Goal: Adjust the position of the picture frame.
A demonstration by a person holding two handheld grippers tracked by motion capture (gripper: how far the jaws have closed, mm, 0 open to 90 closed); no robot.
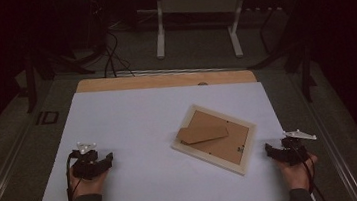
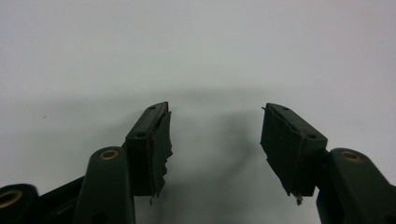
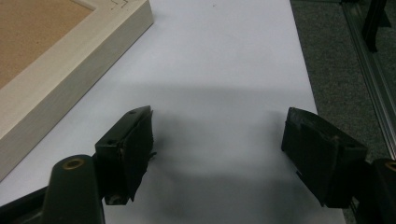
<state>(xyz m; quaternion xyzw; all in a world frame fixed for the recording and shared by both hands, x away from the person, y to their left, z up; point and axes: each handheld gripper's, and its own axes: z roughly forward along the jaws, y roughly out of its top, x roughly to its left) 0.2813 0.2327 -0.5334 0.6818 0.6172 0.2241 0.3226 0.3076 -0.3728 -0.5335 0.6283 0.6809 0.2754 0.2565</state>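
A pale wooden picture frame (image 1: pixel 214 139) lies face down and skewed on the white sheet, its brown backing board and folded stand (image 1: pixel 202 133) facing up. My left gripper (image 1: pixel 103 161) rests on the sheet at the front left, well apart from the frame; in the left gripper view its jaws (image 2: pixel 215 140) stand open over bare white surface. My right gripper (image 1: pixel 271 151) sits at the front right, just beyond the frame's right corner. Its jaws (image 3: pixel 217 149) are open and empty, with the frame's edge (image 3: pixel 70 70) to their left.
The white sheet (image 1: pixel 134 130) covers a wooden table whose far edge (image 1: pixel 164 80) shows bare. Grey floor (image 3: pixel 345 60) drops off beside the sheet's right edge. A white table stand (image 1: pixel 194 8) and black cables (image 1: pixel 111 52) lie beyond the table in the dark.
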